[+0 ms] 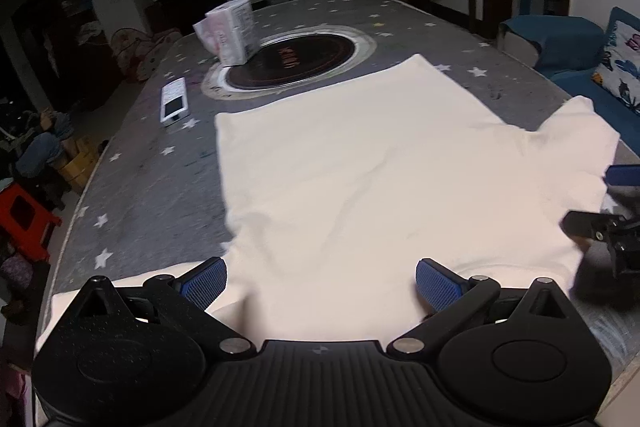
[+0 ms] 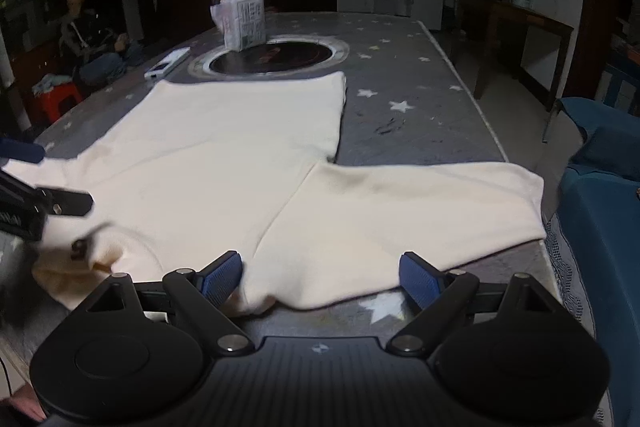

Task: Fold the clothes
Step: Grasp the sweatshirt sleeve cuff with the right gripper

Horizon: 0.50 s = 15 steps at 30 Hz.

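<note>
Folding from here carries one clear risk: both grippers stand with fingers spread wide and nothing pinched, so a careless closure could catch only the top layer of the cream T-shirt (image 1: pixel 360 163) and drag it askew across the star-print tablecloth (image 1: pixel 160 187). The left gripper (image 1: pixel 320 281) hovers over the shirt's near edge, cloth lying between and beyond its blue pads (image 1: pixel 204 283) without being pressed. The right gripper (image 2: pixel 320 277) sits over the seam where the sleeve (image 2: pixel 400 211) meets the body, its left pad just beside a small bunched lip of fabric; pinching that lump would probably fold a crease in. The sleeve's far end reaches the table edge, so a tug might slide it off. The shirt itself lies flat and mostly smooth, with soft wrinkles near the fingers and the collar area rumpled left of the right gripper.
</note>
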Tool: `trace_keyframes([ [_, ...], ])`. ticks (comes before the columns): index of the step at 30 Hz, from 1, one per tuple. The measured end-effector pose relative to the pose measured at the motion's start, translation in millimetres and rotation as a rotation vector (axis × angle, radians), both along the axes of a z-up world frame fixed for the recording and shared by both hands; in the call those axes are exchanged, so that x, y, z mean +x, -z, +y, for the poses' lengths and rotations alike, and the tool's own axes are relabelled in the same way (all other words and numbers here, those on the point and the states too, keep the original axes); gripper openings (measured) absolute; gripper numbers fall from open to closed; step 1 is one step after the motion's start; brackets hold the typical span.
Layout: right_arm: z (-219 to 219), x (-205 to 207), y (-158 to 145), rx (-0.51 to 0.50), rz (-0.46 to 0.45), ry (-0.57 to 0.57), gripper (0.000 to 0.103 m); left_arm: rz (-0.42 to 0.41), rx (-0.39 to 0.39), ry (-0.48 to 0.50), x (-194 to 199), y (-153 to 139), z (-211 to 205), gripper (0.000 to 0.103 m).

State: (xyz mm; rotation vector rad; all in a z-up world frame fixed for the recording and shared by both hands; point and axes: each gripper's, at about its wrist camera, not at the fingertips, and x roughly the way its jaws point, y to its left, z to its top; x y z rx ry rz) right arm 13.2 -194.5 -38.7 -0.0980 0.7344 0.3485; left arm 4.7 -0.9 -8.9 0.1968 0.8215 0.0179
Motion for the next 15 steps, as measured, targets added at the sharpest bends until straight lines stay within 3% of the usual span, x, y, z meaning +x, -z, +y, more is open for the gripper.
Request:
trace_keyframes([
  [7,-6.7,24.3,1.0,0.021,0.007,0.031,0.074,-0.01,-0.014,0.083,2.3,7.2,-20.8,0.102],
  [15,-49.3,37.2,3.4,0.027,0.006,0.17,0.073,0.024,0.004,0.141,0.4,18.3,-30.0,0.102],
])
